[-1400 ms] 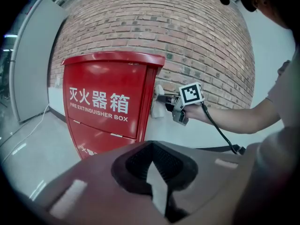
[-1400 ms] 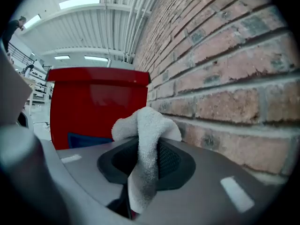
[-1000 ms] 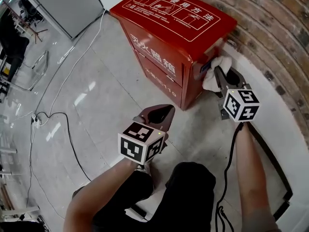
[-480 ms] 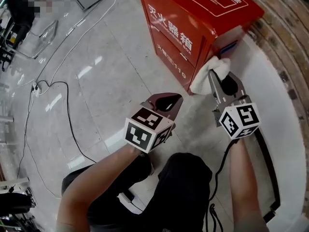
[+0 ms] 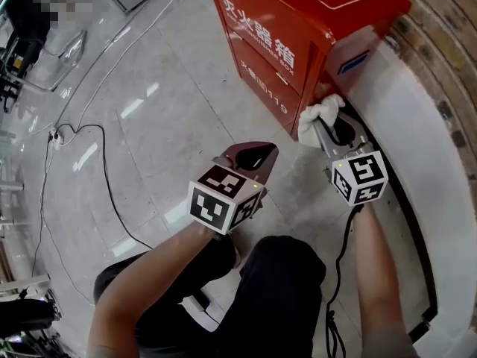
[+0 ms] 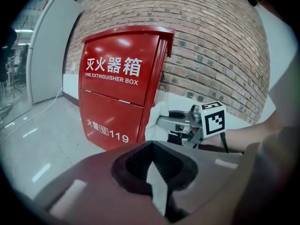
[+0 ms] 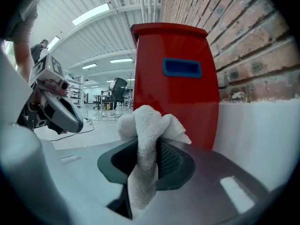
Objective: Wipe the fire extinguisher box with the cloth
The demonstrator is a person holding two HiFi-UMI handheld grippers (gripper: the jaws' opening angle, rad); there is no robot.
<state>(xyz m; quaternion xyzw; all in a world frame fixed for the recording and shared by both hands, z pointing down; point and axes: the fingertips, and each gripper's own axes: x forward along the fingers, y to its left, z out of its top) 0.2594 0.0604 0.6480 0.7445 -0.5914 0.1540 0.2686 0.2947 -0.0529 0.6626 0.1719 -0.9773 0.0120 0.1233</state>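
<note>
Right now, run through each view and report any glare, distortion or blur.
Head view: fisheye bends the brick wall, glare streaks the glossy floor. Left gripper view: dark rounded corners, lettering on the fire extinguisher box crisp, the left tool soft up close. Right gripper view: ceiling lights glare white, cloth texture sharp.

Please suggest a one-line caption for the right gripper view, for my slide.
The right gripper, jaws shut on a white cloth, faces the red fire extinguisher box beside a brick wall.
</note>
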